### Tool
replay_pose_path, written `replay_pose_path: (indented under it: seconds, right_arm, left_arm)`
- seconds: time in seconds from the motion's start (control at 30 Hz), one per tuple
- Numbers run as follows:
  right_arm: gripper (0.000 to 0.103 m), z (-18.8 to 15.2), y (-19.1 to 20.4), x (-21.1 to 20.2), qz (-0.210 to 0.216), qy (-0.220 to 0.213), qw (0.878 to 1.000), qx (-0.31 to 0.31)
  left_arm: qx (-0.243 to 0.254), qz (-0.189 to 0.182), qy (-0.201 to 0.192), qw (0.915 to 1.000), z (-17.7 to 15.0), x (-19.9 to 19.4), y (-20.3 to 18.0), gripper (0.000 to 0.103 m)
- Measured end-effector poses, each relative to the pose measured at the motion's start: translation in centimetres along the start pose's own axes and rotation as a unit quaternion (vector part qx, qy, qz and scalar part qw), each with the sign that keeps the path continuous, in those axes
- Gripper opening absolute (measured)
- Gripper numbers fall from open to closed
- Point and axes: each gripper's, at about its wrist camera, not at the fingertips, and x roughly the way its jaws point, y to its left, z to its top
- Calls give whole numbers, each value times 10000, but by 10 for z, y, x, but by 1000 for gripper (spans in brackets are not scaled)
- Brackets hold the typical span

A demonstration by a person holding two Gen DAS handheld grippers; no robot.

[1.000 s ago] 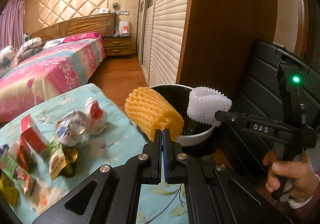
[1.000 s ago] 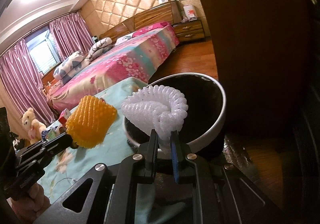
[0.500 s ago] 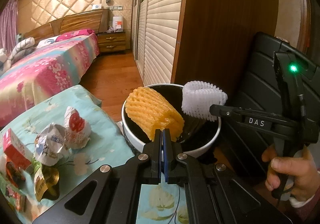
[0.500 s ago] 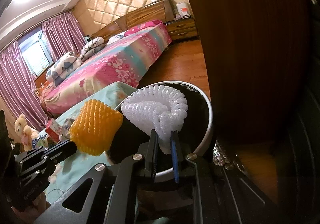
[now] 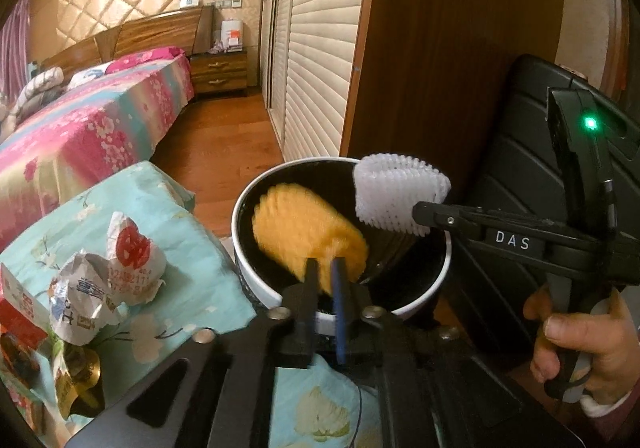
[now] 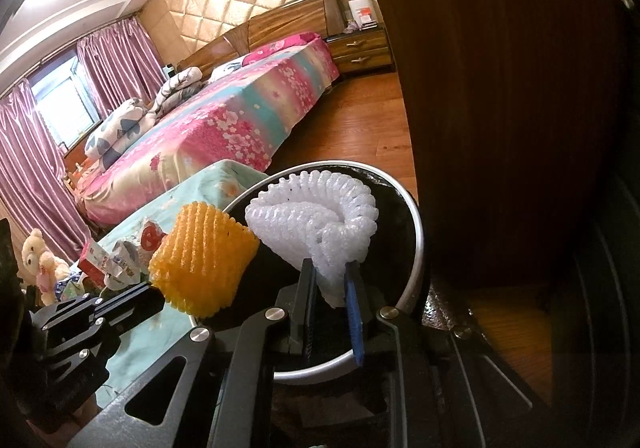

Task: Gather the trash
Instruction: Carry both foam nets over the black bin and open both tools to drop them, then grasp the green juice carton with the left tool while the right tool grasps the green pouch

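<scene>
A white bin with a black liner (image 5: 256, 280) stands beside the table; it also shows in the right wrist view (image 6: 416, 248). My left gripper (image 5: 325, 272) has its jaws slightly apart over the bin. The orange foam net (image 5: 308, 236) is blurred in front of them, above the liner; it also shows in the right wrist view (image 6: 204, 260). My right gripper (image 6: 330, 280) is shut on a white foam net (image 6: 320, 224) and holds it over the bin's right rim. That net also shows in the left wrist view (image 5: 396, 196).
A table with a teal flowered cloth (image 5: 172, 208) carries crumpled wrappers (image 5: 108, 280) and a red carton (image 5: 20, 308). A brown wardrobe (image 5: 440, 48) and a black case (image 5: 520, 168) stand behind the bin. A bed (image 5: 80, 128) lies to the left.
Both grippers moved further over the bin. My left gripper's jaws have parted and the orange net now looks blurred and lower. My right gripper still holds the white net.
</scene>
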Motion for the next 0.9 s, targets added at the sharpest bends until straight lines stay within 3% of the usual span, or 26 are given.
replay_pose_path:
  seconds: [0.07,0.1,0.23,0.37,0.63,0.9]
  right_arm:
    - [48,2,1,1,-5,20,10000,27]
    - [55,1,1,-2,-7,-15,10000,18]
    - [61,-2,4,-7,49,-93,9999,-6]
    - [76,-9,9,-14,159,-157,9997,54]
    - [81,-27,40,-19,446,-121,9989,-80]
    - [83,-49,85,-19,825,13,9963,-217]
  left_arm:
    - [-82,75,-59,9999,-1,-2,1,42]
    - [-123,98,-90,9998,-3,-4,2,46]
    - [-269,145,-84,9995,-13,-11,7,51]
    - [-459,244,-111,9986,-28,-27,14,58]
    - [-801,623,-255,9945,-58,-71,29,69]
    - [-1236,915,-298,9877,-86,-113,52,69]
